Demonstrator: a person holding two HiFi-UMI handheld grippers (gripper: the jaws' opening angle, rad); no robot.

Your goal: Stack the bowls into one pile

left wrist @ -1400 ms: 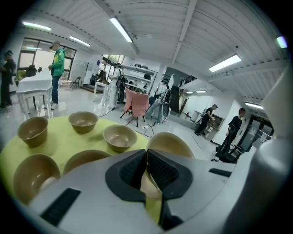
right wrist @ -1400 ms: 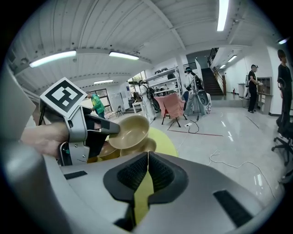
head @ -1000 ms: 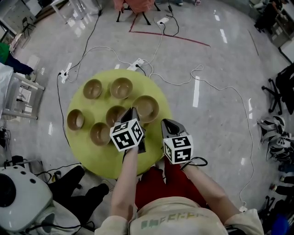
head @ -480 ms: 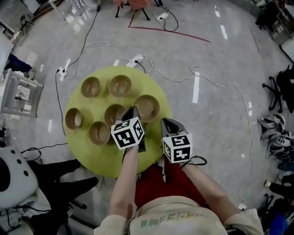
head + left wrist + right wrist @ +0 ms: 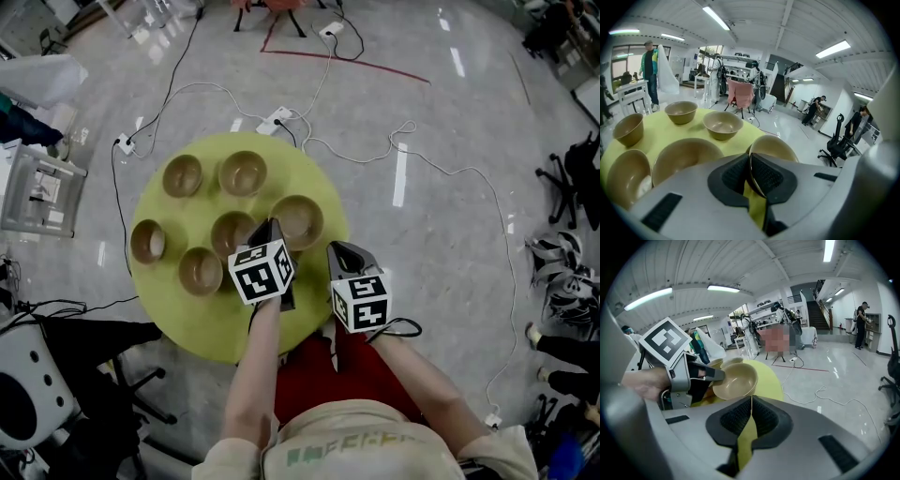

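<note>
Polished grey floor strewn with cables surrounds the round yellow table (image 5: 206, 321) in the head view. Six tan bowls sit apart on it, none stacked. The left gripper (image 5: 272, 227) meets the near-right bowl (image 5: 302, 216), while the right gripper (image 5: 336, 249) hangs at the table's edge. The left gripper view shows what the head view hides: pads nipping that bowl's rim. The right gripper view shows its own jaws pressed together on nothing (and the pinch side-on). This looks like the first pick-up. Next, lift the bowl and lower it into the neighbouring bowl (image 5: 233, 234).
</note>
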